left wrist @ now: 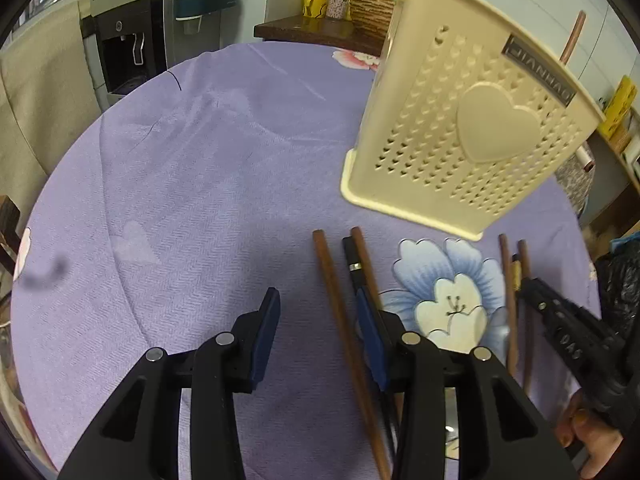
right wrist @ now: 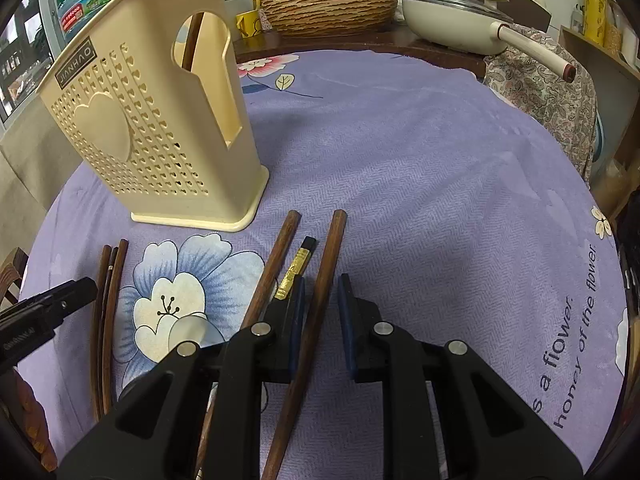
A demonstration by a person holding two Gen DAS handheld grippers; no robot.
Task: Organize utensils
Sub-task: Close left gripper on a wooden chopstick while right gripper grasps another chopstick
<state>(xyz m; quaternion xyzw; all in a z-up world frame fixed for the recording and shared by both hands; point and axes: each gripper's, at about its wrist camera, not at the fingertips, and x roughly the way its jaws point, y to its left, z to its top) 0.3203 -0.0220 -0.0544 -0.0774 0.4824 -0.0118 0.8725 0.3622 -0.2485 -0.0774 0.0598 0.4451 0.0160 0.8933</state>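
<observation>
Lying on woven purple cloth point(right wrist: 400, 168), slender wooden chopsticks point(right wrist: 320, 300), perforated plastic holder point(right wrist: 160, 140)

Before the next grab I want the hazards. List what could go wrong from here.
1. The right tool straddles one brown chopstick, but a black-and-gold chopstick lies against its finger; closing could drag both.
2. The left tool has a black chopstick running under one finger, so it may jam or grab a mismatched pair.
3. The tall holder looks light; a chopstick bumping its rim might tip it.
</observation>
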